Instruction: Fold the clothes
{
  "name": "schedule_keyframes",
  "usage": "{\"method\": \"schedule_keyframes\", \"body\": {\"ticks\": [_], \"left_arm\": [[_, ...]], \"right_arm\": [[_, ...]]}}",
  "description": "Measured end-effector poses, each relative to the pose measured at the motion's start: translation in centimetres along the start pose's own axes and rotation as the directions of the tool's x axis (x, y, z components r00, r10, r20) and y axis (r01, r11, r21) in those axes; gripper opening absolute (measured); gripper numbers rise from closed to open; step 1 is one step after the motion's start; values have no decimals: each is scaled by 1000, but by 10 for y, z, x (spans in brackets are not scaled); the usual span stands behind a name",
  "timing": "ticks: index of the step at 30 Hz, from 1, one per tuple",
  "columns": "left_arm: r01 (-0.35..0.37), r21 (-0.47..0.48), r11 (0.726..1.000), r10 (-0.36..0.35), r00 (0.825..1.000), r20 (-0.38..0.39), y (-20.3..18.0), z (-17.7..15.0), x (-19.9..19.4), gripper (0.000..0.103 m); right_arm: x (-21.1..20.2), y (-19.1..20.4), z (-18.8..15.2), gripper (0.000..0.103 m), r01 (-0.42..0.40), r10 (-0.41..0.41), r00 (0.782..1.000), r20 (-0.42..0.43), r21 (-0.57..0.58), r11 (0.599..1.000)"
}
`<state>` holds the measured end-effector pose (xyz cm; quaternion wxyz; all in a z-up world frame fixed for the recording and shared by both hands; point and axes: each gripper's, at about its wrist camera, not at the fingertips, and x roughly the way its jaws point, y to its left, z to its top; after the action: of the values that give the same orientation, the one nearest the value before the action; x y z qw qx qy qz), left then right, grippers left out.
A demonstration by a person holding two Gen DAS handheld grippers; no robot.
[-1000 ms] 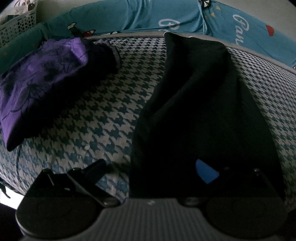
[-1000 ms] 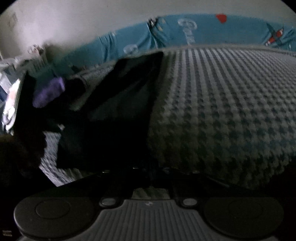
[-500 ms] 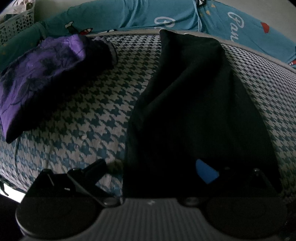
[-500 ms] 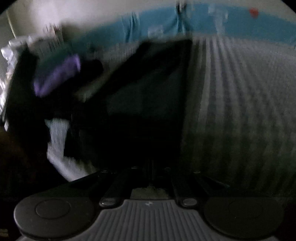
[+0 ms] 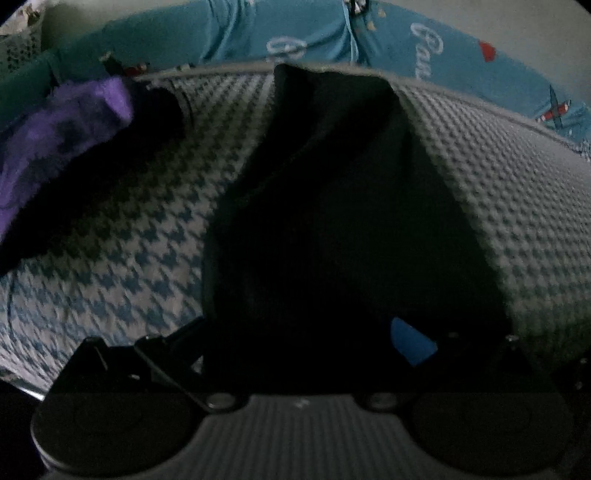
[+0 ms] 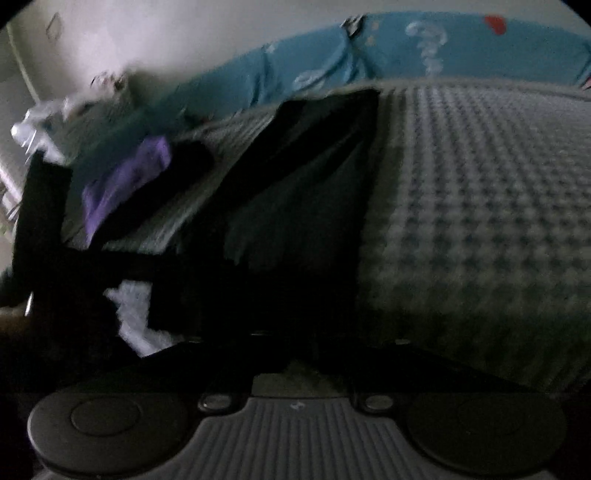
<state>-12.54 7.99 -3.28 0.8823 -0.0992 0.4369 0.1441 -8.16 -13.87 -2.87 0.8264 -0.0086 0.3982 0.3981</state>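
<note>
A black cloth is seen in the middle, plain, with no pattern on it; the bed cover is printed all over with small blue and white zigzag checks; in the dim light on the right side the checks are seen as grey. A purple cloth with dark marks is seen at the left; a black part is seen just beside it. A bright blue sheet is seen at the back, printed with white curly letters, a red heart and a small red and white plane. A blue patch is seen on the dark left tool; grey stripes are seen on its body. The wall is seen as pale white.
</note>
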Motion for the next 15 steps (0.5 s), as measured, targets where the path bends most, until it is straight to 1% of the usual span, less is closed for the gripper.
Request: {"method": "schedule_keyframes", "body": {"ticks": [2, 3, 4, 6, 9, 15], "left_arm": [[-20, -21, 1000, 21, 1000, 8, 3, 3, 1, 103], [-32, -33, 999, 32, 999, 6, 4, 4, 2, 103], [-41, -41, 998, 41, 999, 3, 6, 4, 3, 103], [-52, -53, 997, 52, 999, -4, 8, 4, 5, 103], [-66, -55, 996, 66, 998, -6, 11, 4, 6, 103], [-71, -65, 995, 70, 997, -19, 10, 5, 10, 103]], "right_arm": [[1, -5, 3, 25, 34, -34, 999, 15, 21, 999], [2, -8, 3, 32, 40, -40, 999, 8, 39, 998], [4, -11, 3, 33, 45, -45, 999, -1, 59, 997], [8, -16, 1, 33, 28, -26, 999, -29, 90, 996], [14, -16, -3, 36, 32, -27, 998, -56, 90, 995], [18, -17, -8, 39, 21, -15, 998, -53, 111, 994]]}}
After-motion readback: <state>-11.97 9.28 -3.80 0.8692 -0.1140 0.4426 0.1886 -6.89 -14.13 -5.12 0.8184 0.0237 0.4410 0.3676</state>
